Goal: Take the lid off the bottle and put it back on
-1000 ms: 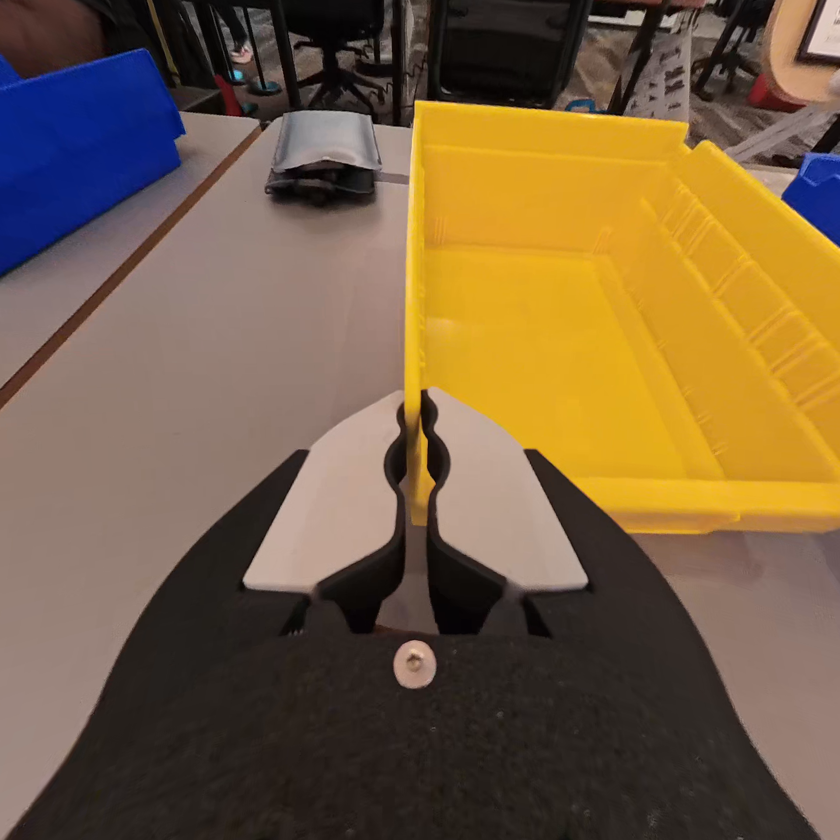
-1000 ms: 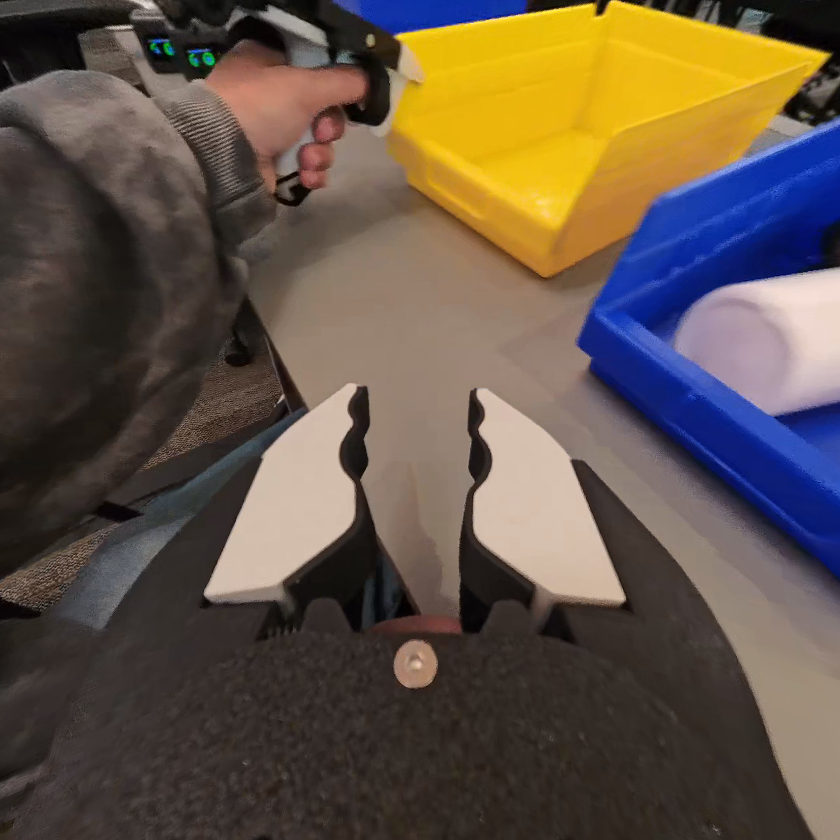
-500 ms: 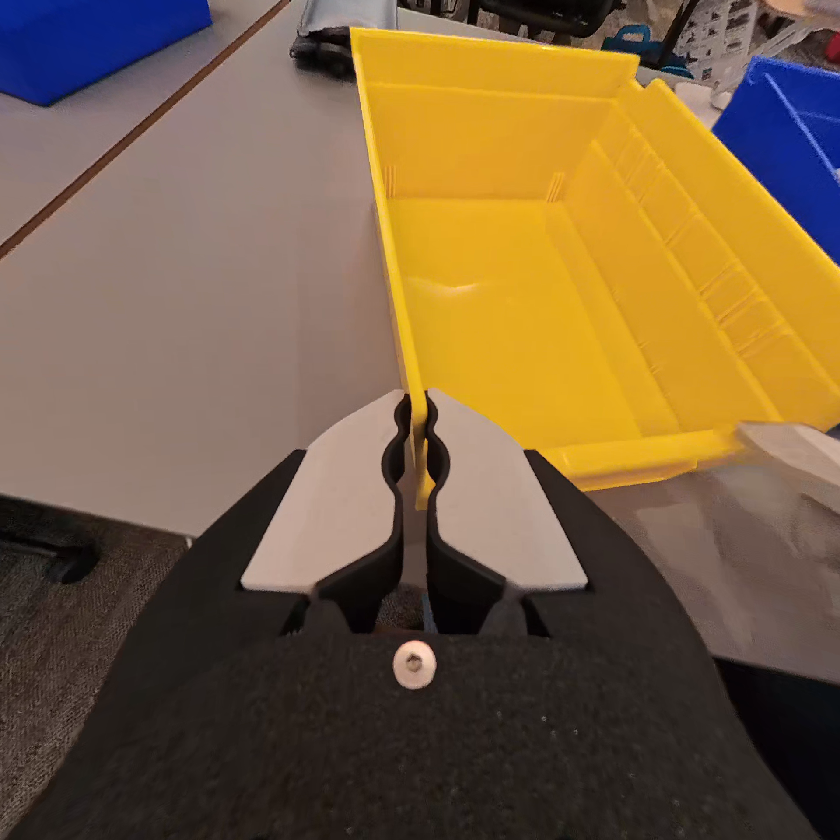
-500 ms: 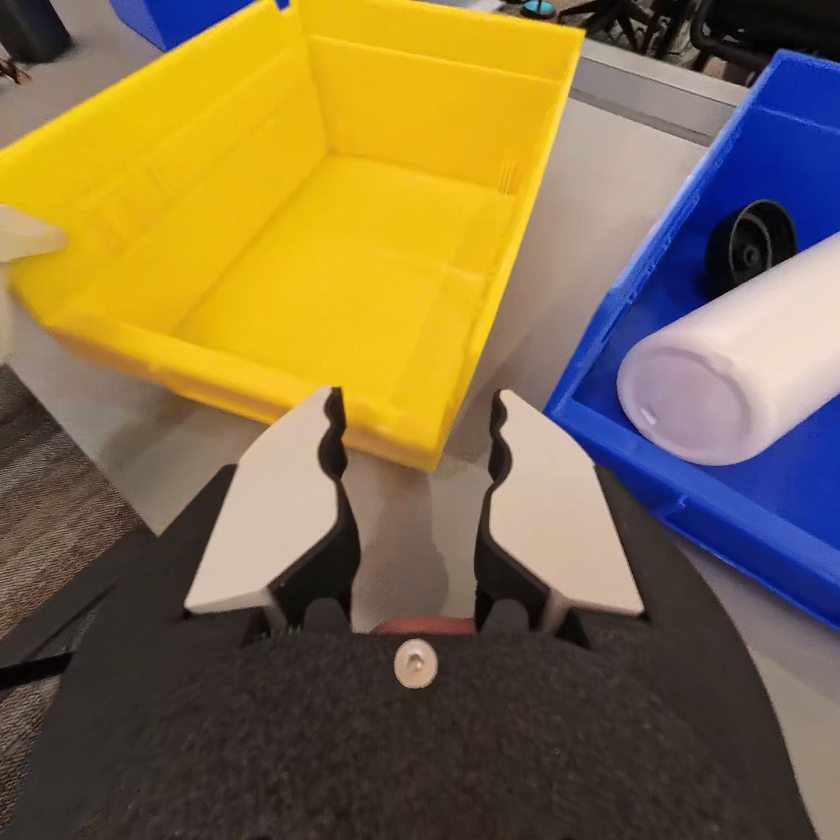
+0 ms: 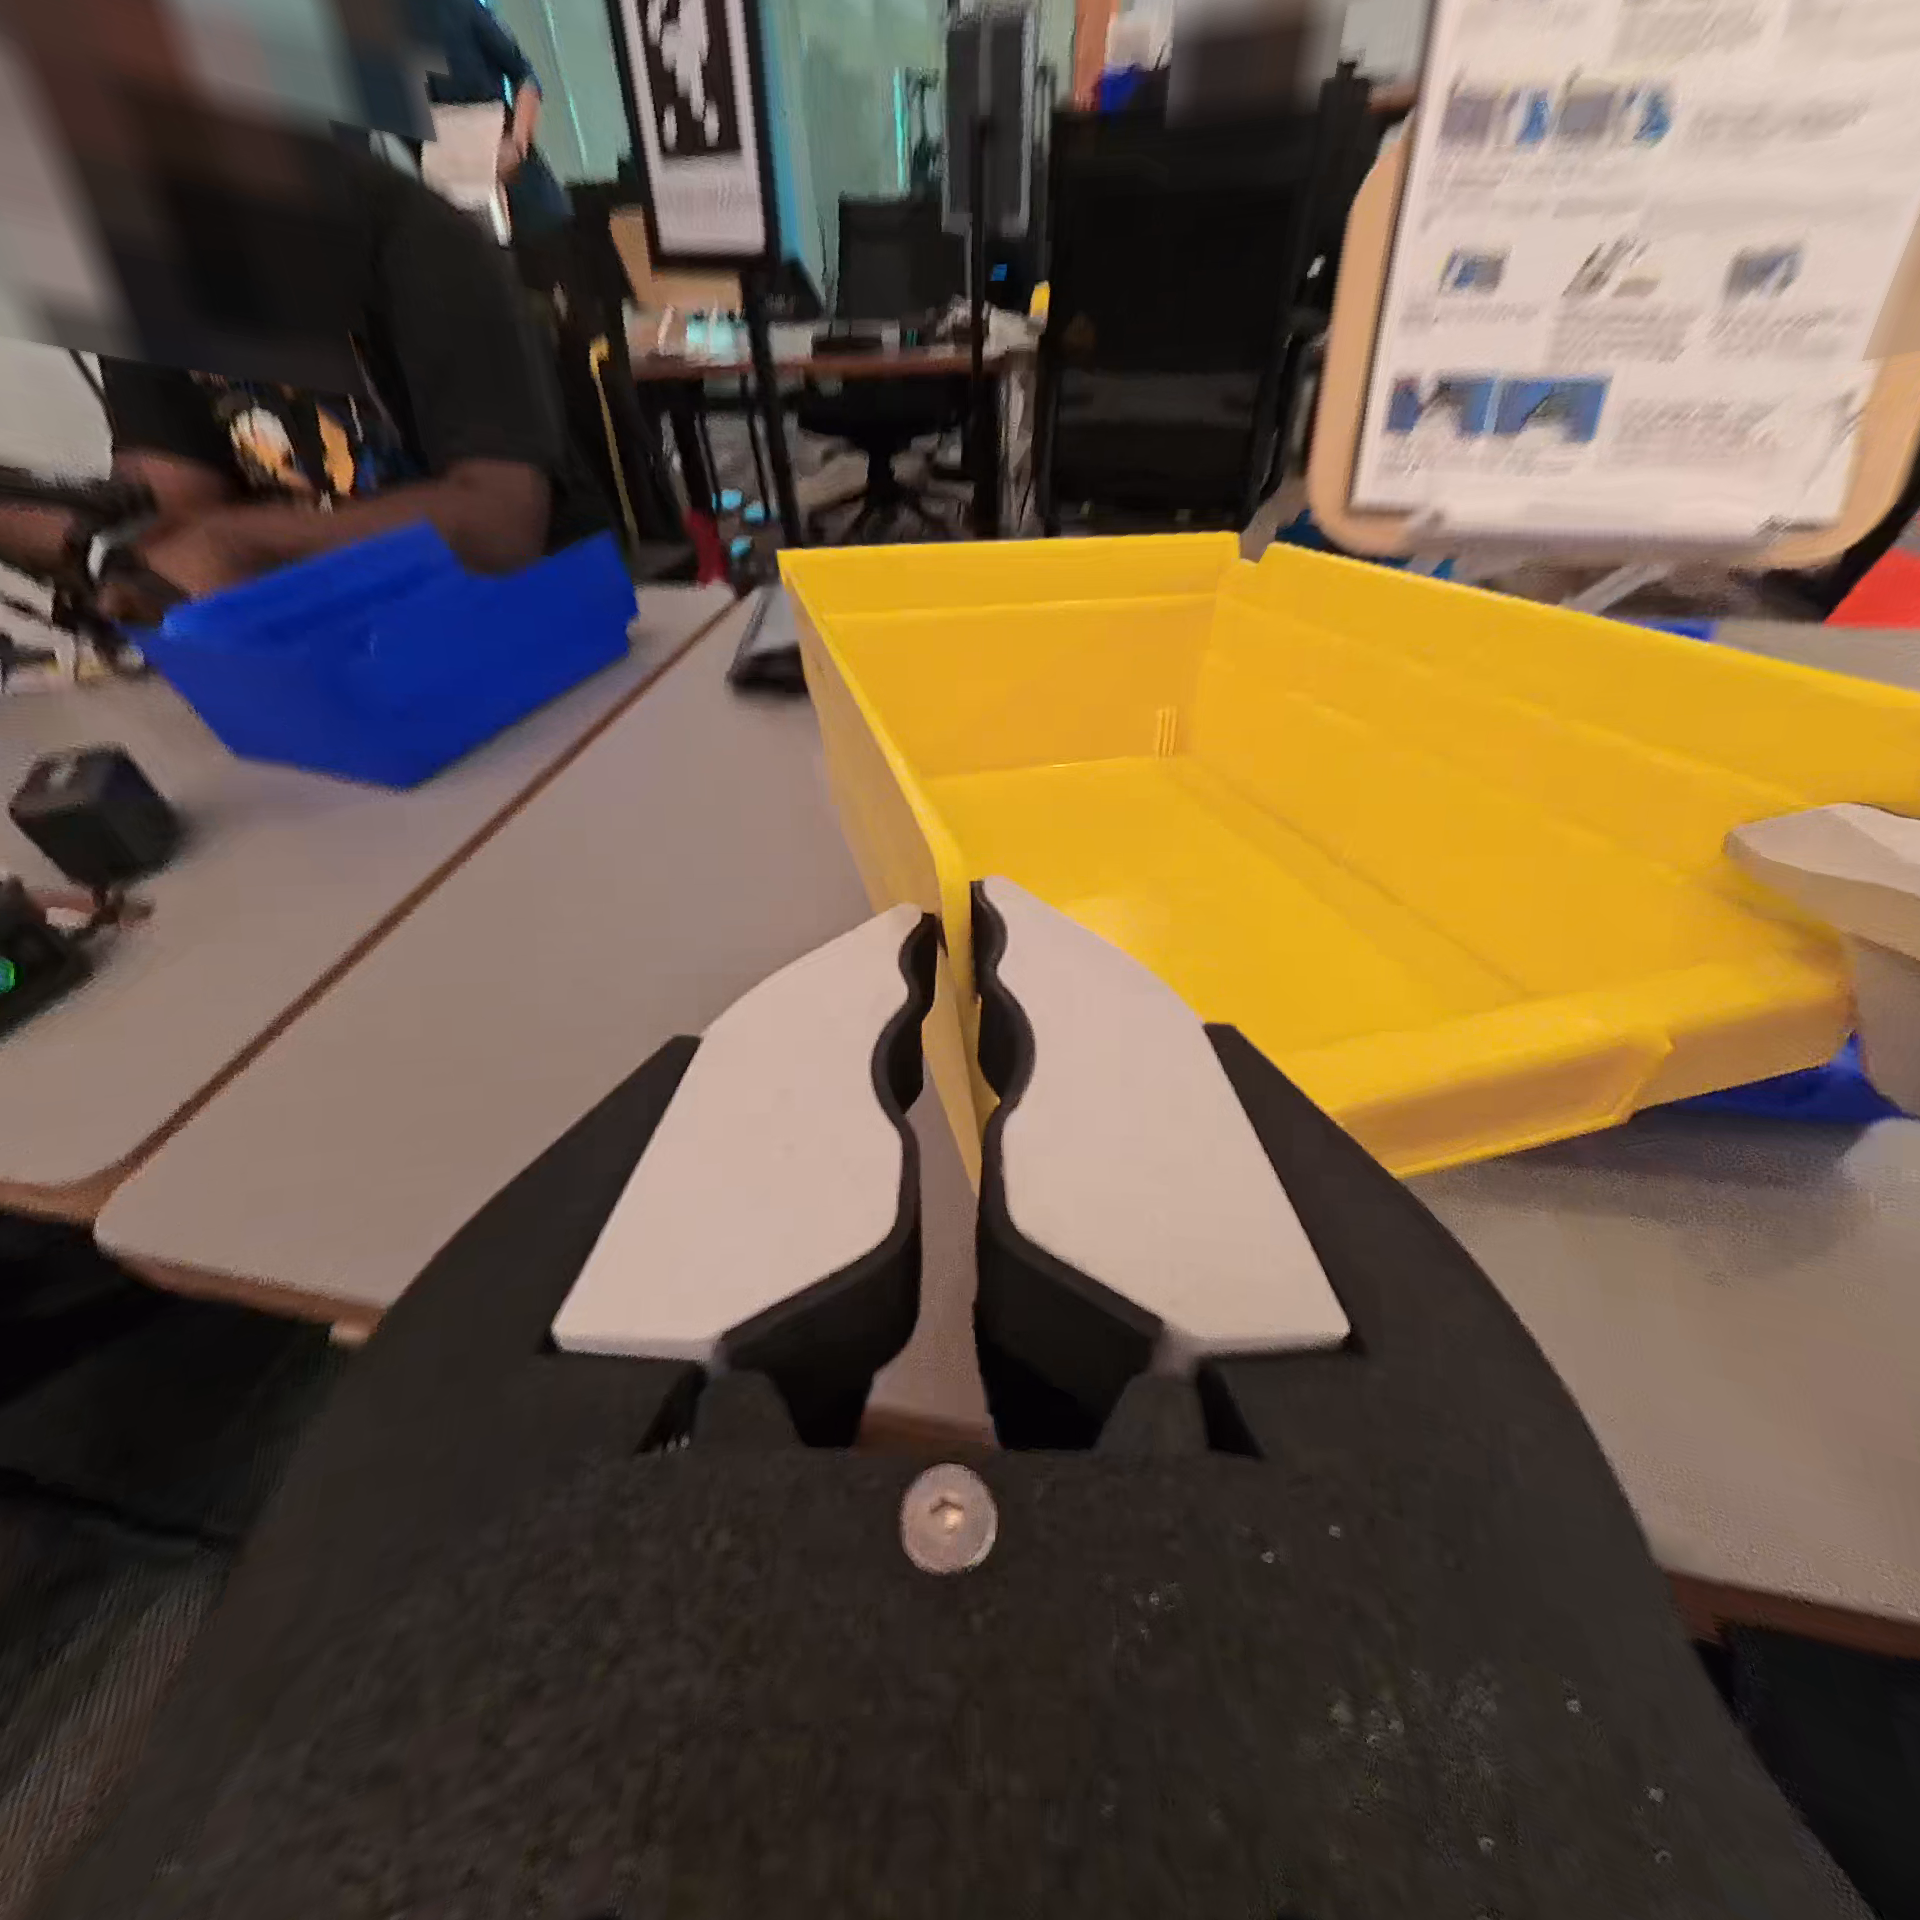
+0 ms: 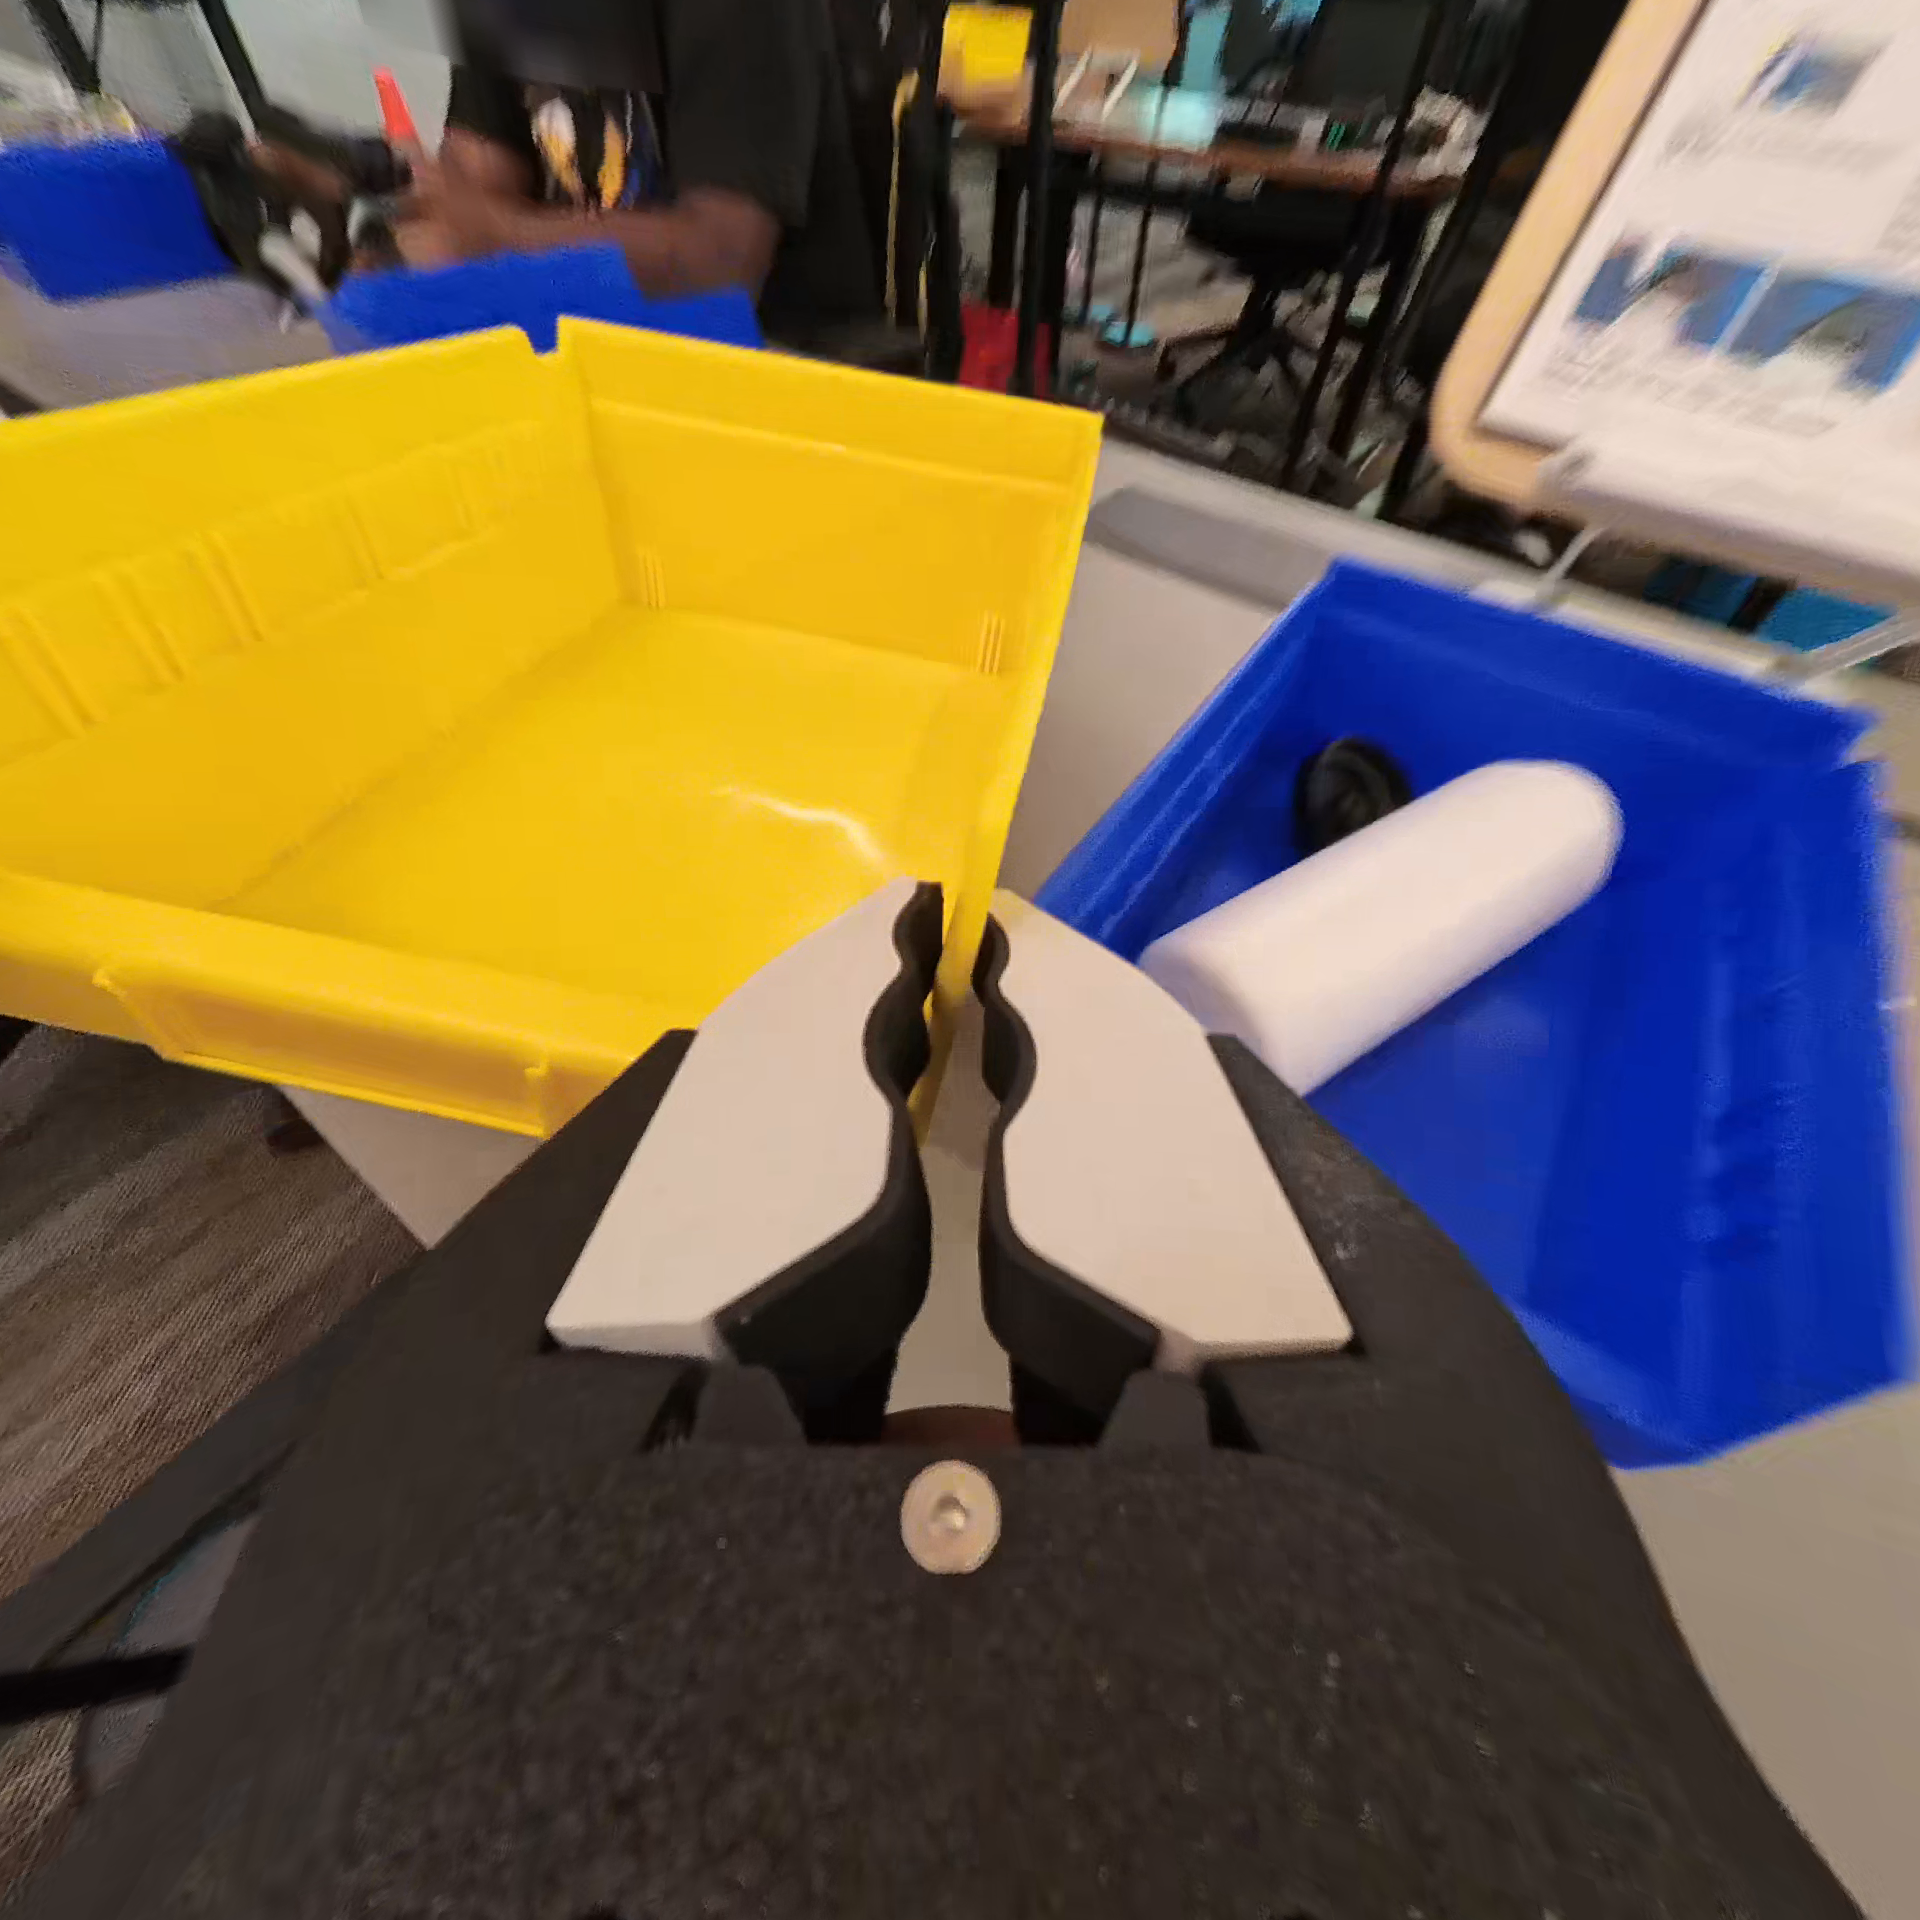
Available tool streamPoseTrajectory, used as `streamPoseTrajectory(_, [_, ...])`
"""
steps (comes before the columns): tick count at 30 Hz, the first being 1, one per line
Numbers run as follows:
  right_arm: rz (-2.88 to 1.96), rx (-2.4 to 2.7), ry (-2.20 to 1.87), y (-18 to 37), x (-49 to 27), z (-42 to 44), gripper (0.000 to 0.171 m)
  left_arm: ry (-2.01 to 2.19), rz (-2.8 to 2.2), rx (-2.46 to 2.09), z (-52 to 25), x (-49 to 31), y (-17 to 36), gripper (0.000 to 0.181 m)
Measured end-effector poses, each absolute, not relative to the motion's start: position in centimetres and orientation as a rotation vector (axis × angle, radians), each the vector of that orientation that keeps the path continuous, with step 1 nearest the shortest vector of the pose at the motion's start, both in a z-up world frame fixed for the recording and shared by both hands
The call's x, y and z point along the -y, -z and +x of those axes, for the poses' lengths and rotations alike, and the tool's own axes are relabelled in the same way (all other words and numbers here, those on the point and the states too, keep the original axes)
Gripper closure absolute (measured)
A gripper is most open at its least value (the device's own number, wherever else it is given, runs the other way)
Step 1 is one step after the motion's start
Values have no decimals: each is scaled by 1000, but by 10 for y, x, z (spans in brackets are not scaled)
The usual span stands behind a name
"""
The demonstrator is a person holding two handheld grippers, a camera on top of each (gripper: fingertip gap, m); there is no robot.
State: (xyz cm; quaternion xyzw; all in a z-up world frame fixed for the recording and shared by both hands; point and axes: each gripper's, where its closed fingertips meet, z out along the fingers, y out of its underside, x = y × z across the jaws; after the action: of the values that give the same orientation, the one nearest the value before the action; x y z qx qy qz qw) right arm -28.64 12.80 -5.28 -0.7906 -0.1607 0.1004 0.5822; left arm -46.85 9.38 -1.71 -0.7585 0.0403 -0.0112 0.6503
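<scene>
Both claws clamped on yellow bin: left claw [image 5: 954, 935] on its left wall, right claw [image 6: 958, 935] on its right wall [image 6: 1023, 727], probably to shift it. Bottle [image 6: 1382, 904] lies in blue bin [image 6: 1714, 1143], untouched, black lid [image 6: 1345, 784] at far end.

A lab or shared office: grey tables [image 5: 540, 997], storage bins [image 5: 395, 665], office chairs [image 5: 1153, 416], a poster board [image 5: 1621, 270].

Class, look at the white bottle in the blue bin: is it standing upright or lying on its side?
On its side. The bottle lies lengthwise on the floor of the blue bin, its flat base toward the camera.
</scene>
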Motion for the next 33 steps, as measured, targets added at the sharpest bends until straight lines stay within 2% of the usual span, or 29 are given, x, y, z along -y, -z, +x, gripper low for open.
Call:
streamPoseTrajectory(4, [-1714, 266, -165, -7, -120, -224, 166, 89, -1594, -186, -402, -99, -44, 176])
streamPoseTrajectory(8, [-1653, 60, -97, -46, -112, -127, 167, 156, -1512, -337, -302, -117, -86, 177])
streamPoseTrajectory(11, [-1663, -23, 9, -64, -103, -40, 167, 250, -1492, -446, -212, -131, -93, 177])
streamPoseTrajectory(14, [-1681, -137, 124, -62, -94, 54, 168, 310, -1501, -542, -117, -144, -77, 176])
streamPoseTrajectory(18, [-1772, -241, 227, -24, -93, 156, 168, 344, -1567, -621, -16, -162, -26, 177])
streamPoseTrajectory(21, [-1867, -264, 247, 24, -98, 204, 168, 360, -1657, -629, 29, -172, 23, 178])
streamPoseTrajectory(30, [-1998, -271, 168, 139, -102, 250, 168, 464, -1862, -726, 70, -160, 135, 173])
streamPoseTrajectory(33, [-2152, -275, 138, 172, -91, 252, 162, 494, -1865, -788, 78, -153, 151, 165])
